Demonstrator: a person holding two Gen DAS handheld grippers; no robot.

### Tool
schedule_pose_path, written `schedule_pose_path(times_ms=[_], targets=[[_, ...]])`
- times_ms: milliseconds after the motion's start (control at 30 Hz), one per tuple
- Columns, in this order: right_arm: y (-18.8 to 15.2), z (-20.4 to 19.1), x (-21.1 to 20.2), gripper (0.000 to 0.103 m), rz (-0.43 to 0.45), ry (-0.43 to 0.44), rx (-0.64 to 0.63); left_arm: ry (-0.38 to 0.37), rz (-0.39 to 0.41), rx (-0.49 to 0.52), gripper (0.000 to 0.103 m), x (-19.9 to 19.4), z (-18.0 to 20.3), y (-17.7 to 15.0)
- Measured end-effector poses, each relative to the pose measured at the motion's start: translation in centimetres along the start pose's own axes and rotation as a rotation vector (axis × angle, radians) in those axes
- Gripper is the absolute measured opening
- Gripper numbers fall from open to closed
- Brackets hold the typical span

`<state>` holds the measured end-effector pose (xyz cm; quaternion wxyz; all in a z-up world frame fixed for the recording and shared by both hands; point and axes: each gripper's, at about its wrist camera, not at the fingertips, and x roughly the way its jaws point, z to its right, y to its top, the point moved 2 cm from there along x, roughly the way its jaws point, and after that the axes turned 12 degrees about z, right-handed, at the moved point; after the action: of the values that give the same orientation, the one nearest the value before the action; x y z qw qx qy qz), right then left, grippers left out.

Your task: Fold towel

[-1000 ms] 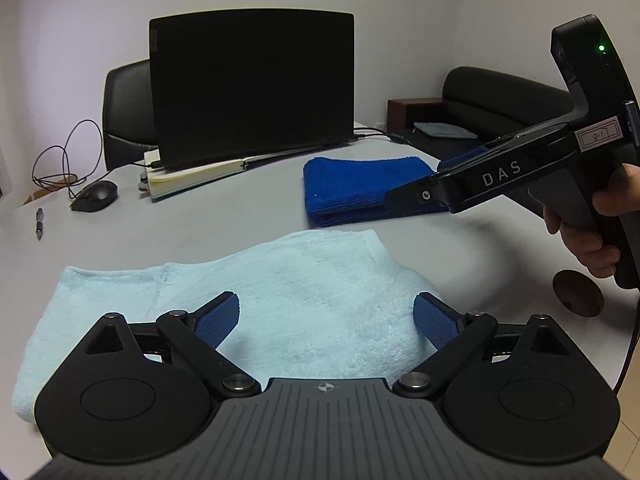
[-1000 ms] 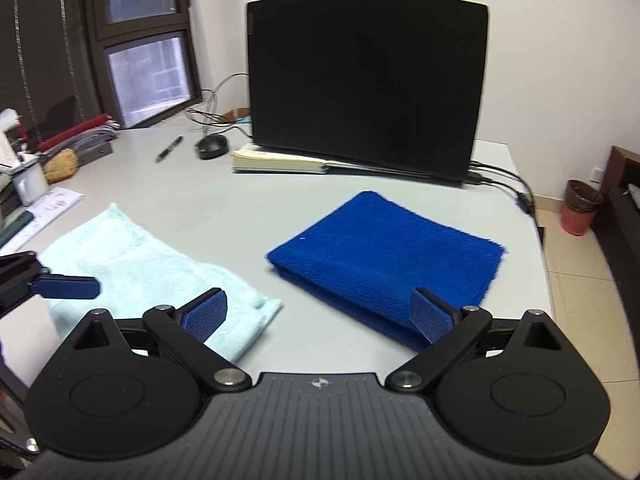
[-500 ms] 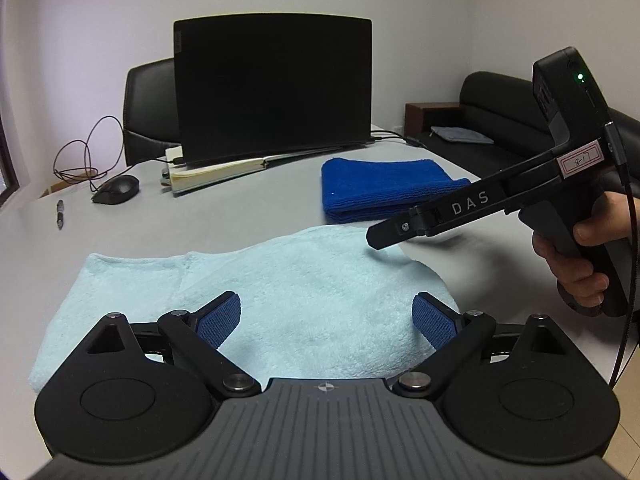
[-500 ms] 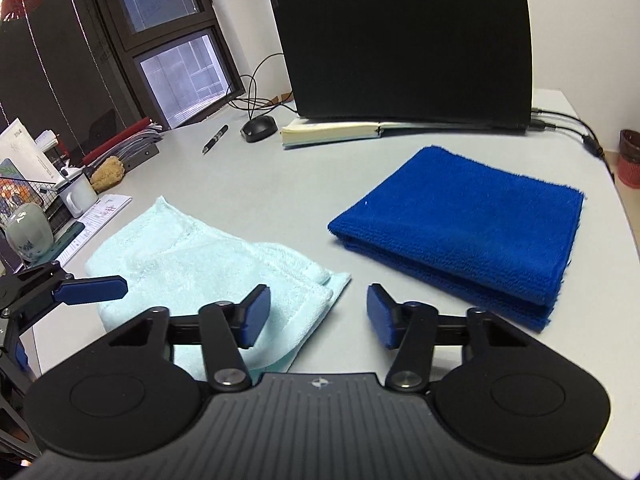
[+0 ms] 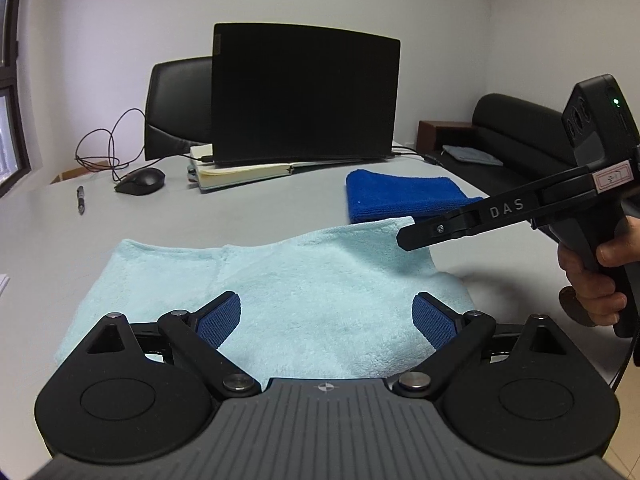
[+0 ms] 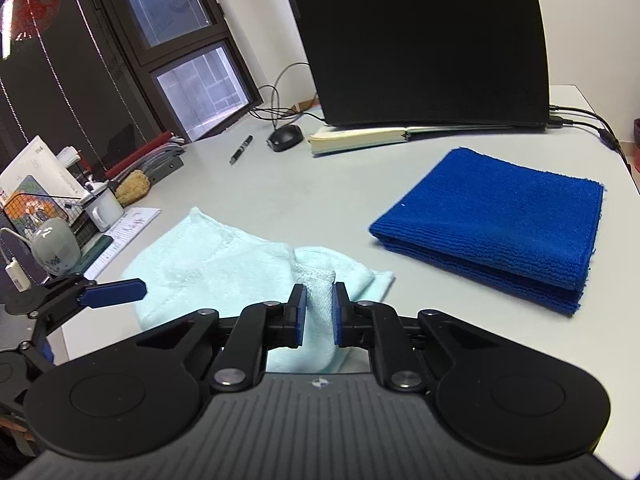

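A light blue towel (image 5: 304, 280) lies partly folded on the grey table (image 5: 200, 224). My left gripper (image 5: 326, 304) hovers open over the towel's near edge, with nothing between its blue pads. My right gripper (image 6: 319, 304) is closing its jaws on the towel's (image 6: 208, 256) right corner. A bunched fold of cloth is pinched between its pads and lifted a little. In the left wrist view the right gripper (image 5: 404, 238) reaches in from the right, held by a hand (image 5: 592, 280). One finger of the left gripper (image 6: 112, 292) shows at the left of the right wrist view.
A folded dark blue towel (image 6: 500, 220) lies to the right of the light one. Behind stand a black laptop (image 5: 304, 96) on a notebook (image 5: 244, 172), a mouse (image 5: 140, 180), a pen (image 5: 81, 200) and cables. Mugs (image 6: 54, 248) and papers crowd the left edge.
My right gripper swung left from the dark blue towel to the light towel's corner, and its jaws went from wide open to pinching the cloth. The left gripper drifted slightly and stayed open.
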<state>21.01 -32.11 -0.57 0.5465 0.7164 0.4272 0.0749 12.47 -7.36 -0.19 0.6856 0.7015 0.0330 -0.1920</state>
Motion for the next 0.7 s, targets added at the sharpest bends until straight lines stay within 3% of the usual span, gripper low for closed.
schedule_pose_path(times_ms=[333,367,700], targets=[[-0.7,-4.2,-1.4,0.012,-0.013,0.123,0.023,-0.008,0.006,-0.031,0.094,-2.7,-0.7,-0.8],[-0.8,-4.7,-1.6,0.008,-0.015,0.133,0.023,-0.007,0.01,-0.038,0.094,-3.1,-1.0,-0.9],[-2.4,-8.1,-1.8,0.005,-0.045,0.195,0.007,0.081,0.02,-0.14,0.094,-5.9,-5.4,-1.2]])
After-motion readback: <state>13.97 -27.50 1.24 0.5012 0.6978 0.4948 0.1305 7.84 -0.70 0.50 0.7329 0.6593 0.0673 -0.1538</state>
